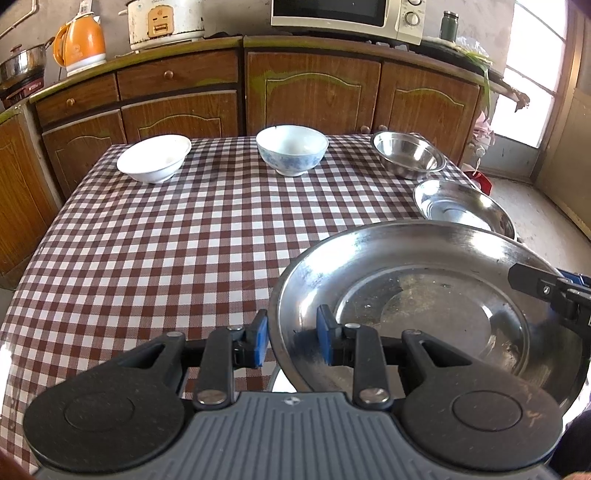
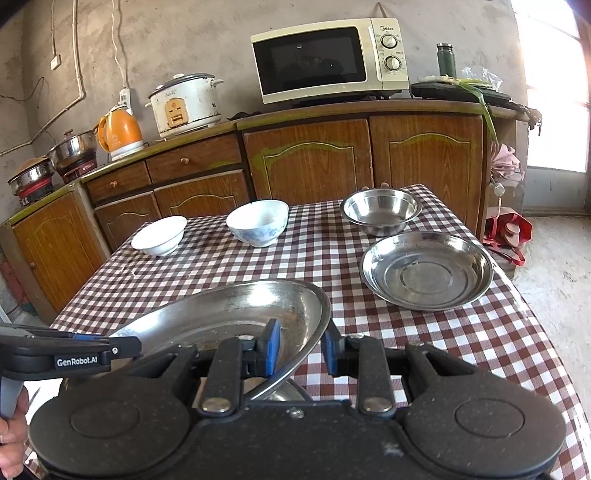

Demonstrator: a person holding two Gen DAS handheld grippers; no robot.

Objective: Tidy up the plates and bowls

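Two steel plates [image 2: 426, 271], one steel bowl [image 2: 380, 210], two ceramic bowls [image 2: 257, 221], one microwave [image 2: 328, 59], one kettle [image 2: 120, 131]

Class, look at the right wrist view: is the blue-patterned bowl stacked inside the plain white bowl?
No: the blue-patterned bowl stands apart from the plain white bowl, each directly on the checked tablecloth.

A second metal rim [image 2: 286, 394] peeks beneath the tilted steel plate [image 2: 236, 314] (mostly hidden); the microwave [image 1: 347, 14] is cropped.
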